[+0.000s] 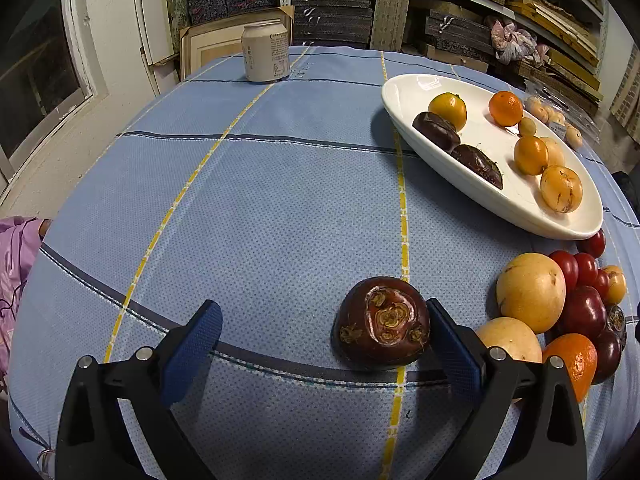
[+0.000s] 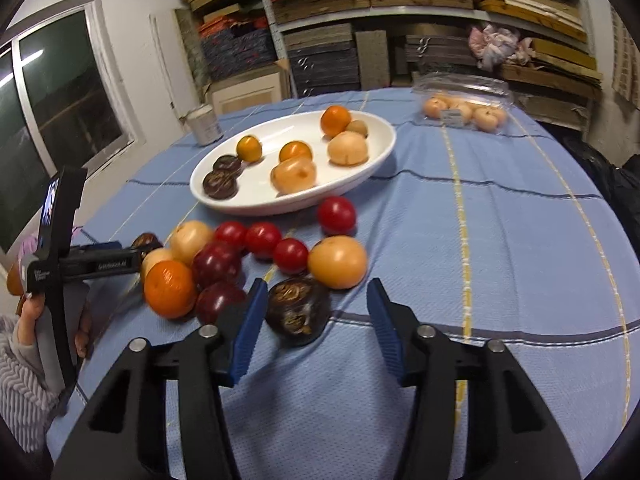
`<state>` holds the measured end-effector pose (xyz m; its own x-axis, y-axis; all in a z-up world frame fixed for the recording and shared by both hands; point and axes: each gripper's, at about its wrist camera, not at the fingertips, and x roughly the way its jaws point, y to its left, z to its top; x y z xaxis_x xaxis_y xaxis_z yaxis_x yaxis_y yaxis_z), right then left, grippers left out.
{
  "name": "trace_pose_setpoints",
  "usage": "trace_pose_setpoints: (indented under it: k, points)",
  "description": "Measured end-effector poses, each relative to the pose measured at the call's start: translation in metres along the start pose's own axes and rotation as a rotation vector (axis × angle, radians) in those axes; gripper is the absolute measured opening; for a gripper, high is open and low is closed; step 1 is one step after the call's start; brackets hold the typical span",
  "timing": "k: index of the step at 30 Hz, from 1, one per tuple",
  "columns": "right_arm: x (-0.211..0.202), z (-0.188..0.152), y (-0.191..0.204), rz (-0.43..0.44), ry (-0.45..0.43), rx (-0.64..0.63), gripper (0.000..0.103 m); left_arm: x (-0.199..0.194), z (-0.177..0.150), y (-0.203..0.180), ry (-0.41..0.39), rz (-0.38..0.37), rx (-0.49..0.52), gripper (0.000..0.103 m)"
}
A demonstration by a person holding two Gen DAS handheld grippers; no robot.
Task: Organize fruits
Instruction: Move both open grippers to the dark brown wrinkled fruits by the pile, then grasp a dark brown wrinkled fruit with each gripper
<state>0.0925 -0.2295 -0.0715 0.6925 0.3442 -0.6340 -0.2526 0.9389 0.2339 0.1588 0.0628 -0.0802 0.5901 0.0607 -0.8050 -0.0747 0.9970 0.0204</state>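
On the blue checked tablecloth a dark brown water chestnut (image 1: 382, 322) lies between the fingers of my left gripper (image 1: 320, 316). It sits against the right pad and far from the left one, so the jaws stand wide open. My right gripper (image 2: 318, 296) is open around a second dark chestnut (image 2: 298, 308), which lies close to the left pad with a gap on the right. Behind it is a loose pile: a mandarin (image 2: 170, 288), dark red plums (image 2: 216, 264), cherry tomatoes (image 2: 262, 238) and a yellow fruit (image 2: 338, 262). A white oval plate (image 2: 384, 136) holds several fruits.
A pale can (image 1: 266, 54) stands at the far edge of the table. A clear plastic box of peaches (image 2: 464, 110) sits at the back right. A person's hand (image 2: 32, 312) holds the left gripper's handle at the left. Loaded shelves fill the wall behind.
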Motion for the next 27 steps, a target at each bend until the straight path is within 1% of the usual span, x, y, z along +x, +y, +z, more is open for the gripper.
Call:
trace_pose_setpoints:
  k: [8,12,14,17,21,24,26,27]
  points:
    - [0.012,-0.002,0.004,0.024,0.058,-0.005,0.05,0.0,0.0,0.0,0.0,0.0,0.0,0.1]
    - [0.021,-0.001,0.012,0.015,0.093,-0.031,0.05,0.0,0.0,0.0,0.0,0.0,0.0,0.1]
    - [0.027,-0.001,0.016,-0.011,0.115,-0.044,0.048,0.0,0.0,0.0,0.001,0.0,0.0,0.1]
    - [0.036,-0.002,0.017,-0.033,0.15,-0.046,0.048,0.0,0.0,0.0,0.0,0.003,0.001,0.1]
    - [0.041,-0.002,0.031,-0.103,0.16,-0.112,0.048,0.001,0.0,0.0,0.0,0.007,-0.001,0.1]
    - [0.041,-0.002,0.031,-0.108,0.162,-0.118,0.048,0.0,0.0,0.0,0.0,0.013,0.0,0.1]
    - [0.041,-0.002,0.031,-0.115,0.161,-0.12,0.044,0.0,0.0,-0.001,0.0,0.011,0.0,0.1]
    - [0.041,-0.003,0.031,-0.116,0.159,-0.122,0.044,0.0,0.0,-0.001,0.0,0.009,-0.001,0.1]
